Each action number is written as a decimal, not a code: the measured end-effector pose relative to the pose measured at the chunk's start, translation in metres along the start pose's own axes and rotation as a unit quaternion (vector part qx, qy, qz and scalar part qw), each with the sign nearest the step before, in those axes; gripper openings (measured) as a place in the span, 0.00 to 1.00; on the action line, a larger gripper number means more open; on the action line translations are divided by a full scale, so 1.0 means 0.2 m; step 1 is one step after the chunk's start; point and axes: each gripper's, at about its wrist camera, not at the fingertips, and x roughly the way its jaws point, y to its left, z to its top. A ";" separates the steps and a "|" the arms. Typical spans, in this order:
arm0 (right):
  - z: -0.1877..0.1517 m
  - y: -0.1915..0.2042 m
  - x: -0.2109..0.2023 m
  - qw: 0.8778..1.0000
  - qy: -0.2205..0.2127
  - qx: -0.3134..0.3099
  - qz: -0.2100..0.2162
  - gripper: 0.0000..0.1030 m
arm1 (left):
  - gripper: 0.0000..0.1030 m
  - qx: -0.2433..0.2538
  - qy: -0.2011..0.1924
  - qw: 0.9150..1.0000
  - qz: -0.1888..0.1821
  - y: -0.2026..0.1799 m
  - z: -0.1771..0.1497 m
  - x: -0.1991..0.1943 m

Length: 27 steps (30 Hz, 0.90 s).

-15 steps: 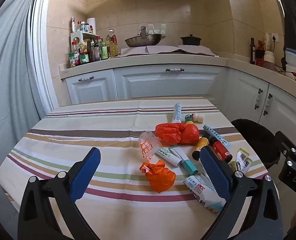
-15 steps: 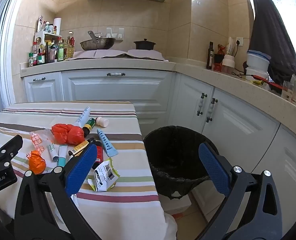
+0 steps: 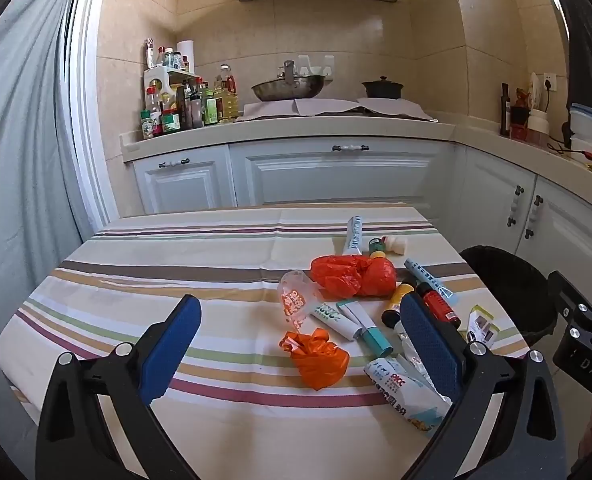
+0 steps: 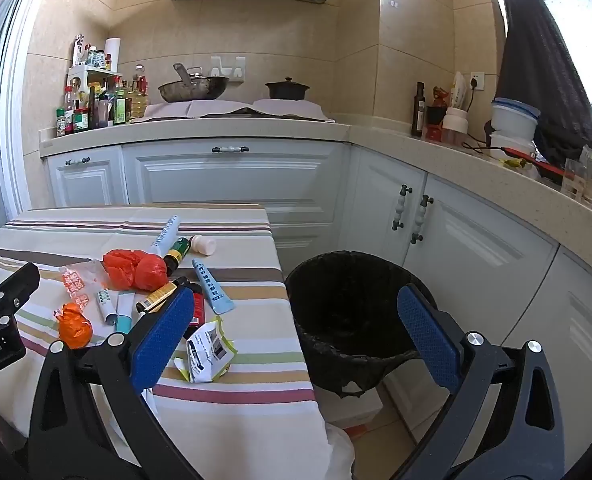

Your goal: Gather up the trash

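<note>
Trash lies on the right half of a striped tablecloth (image 3: 175,264): a small orange bag (image 3: 319,358), a larger red-orange bag (image 3: 354,274), a clear printed wrapper (image 3: 293,298), several tubes and small bottles, a blue-white packet (image 3: 404,394) and a crumpled white-green packet (image 4: 209,350). A black bin (image 4: 348,312) stands on the floor right of the table. My left gripper (image 3: 300,344) is open and empty above the table's near edge, the orange bag between its fingers' line. My right gripper (image 4: 296,344) is open and empty, over the table's right edge and the bin.
White kitchen cabinets (image 3: 336,172) and a counter with a wok, a pot and sauce bottles run along the back and right. A grey curtain (image 3: 19,160) hangs at the left. The left half of the tablecloth is bare.
</note>
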 end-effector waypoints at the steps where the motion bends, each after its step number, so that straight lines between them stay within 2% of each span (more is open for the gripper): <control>1: 0.00 0.00 0.00 1.000 0.000 0.000 0.000 0.96 | 0.94 0.000 0.002 1.000 -0.001 0.00 0.00 0.00; 27: 0.01 -0.02 0.00 1.000 0.002 0.002 0.001 0.96 | 0.94 -0.006 0.010 1.000 -0.008 0.01 -0.03 0.03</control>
